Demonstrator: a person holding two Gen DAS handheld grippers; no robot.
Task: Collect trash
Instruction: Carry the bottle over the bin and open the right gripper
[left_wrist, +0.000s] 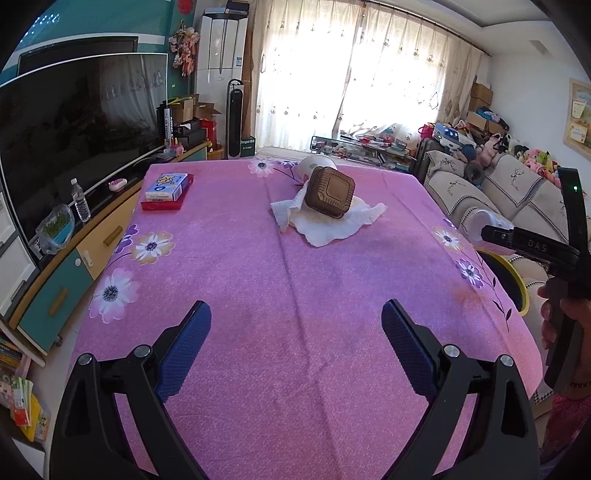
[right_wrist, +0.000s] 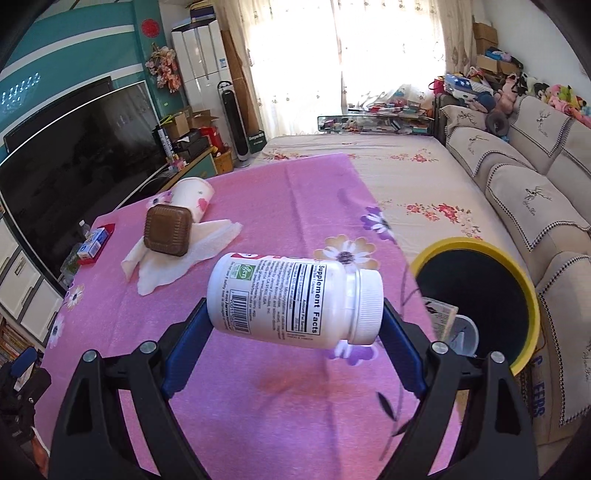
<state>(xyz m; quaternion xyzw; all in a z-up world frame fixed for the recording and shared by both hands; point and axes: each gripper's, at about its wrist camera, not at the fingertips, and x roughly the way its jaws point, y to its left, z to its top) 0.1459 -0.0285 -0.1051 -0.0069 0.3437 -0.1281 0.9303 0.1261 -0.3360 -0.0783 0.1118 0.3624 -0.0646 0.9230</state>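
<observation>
Brown box (left_wrist: 328, 192) on napkin (left_wrist: 332, 221)

On the bench: one brown square container (left_wrist: 330, 192), one white napkin (left_wrist: 332, 225), one paper cup (right_wrist: 192, 197), one tissue pack (left_wrist: 166, 186). One white pill bottle (right_wrist: 295, 299), one yellow-rimmed bin (right_wrist: 476, 295).

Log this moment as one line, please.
right gripper: holds supplement bottle lengthwise | left gripper: open, empty | bin: beside table | brown box, napkin: uncollected
</observation>
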